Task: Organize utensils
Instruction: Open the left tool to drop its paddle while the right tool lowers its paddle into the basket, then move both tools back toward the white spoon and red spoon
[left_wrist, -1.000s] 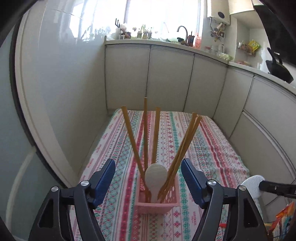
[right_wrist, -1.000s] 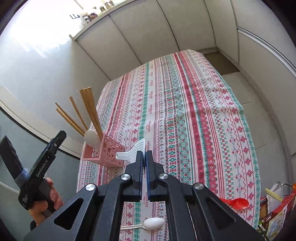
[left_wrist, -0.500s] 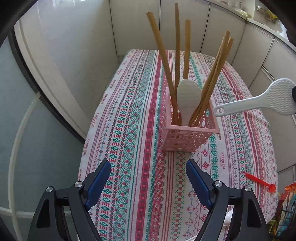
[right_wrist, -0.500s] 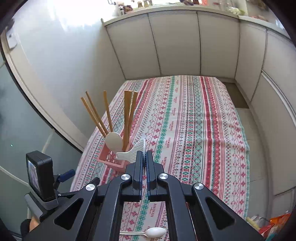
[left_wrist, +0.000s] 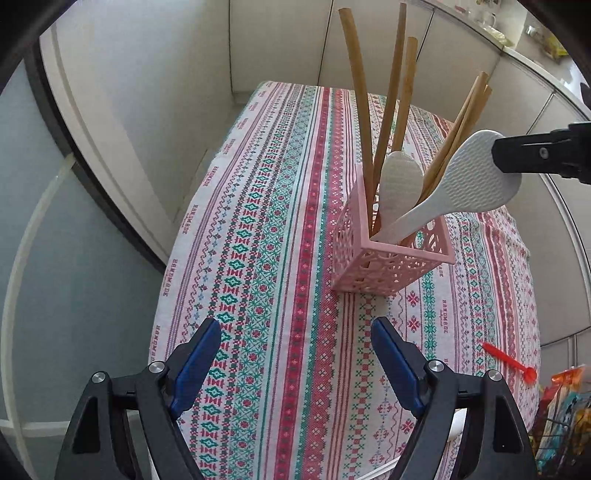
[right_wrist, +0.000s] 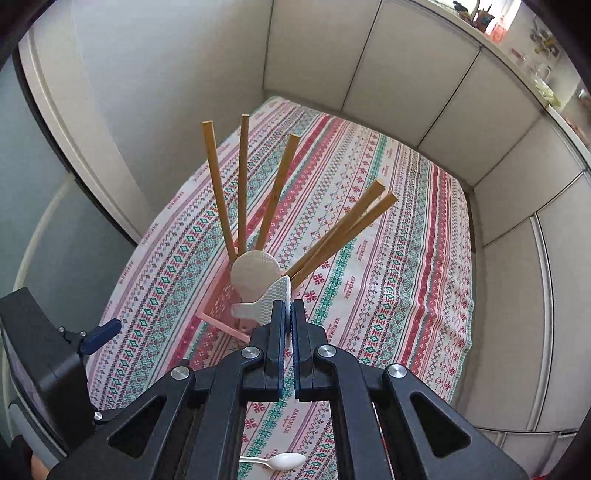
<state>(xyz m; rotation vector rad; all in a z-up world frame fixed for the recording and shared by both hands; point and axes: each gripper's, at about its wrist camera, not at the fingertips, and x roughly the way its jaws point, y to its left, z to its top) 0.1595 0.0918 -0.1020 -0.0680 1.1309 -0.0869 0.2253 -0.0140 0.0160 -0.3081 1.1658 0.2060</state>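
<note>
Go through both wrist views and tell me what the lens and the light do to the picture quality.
Left wrist view: fisheye bows the cabinet fronts and the chopsticks; dark vignette in the corners; soft daylight, faint shadows, the pink basket sharp. Right wrist view: same barrel bend on the cabinets; the right gripper, shut on the white rice paddle, blocks the lower frame; no motion blur.

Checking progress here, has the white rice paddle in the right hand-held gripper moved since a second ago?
Yes. The rice paddle moved toward the pink basket; its handle now dips inside.
</note>
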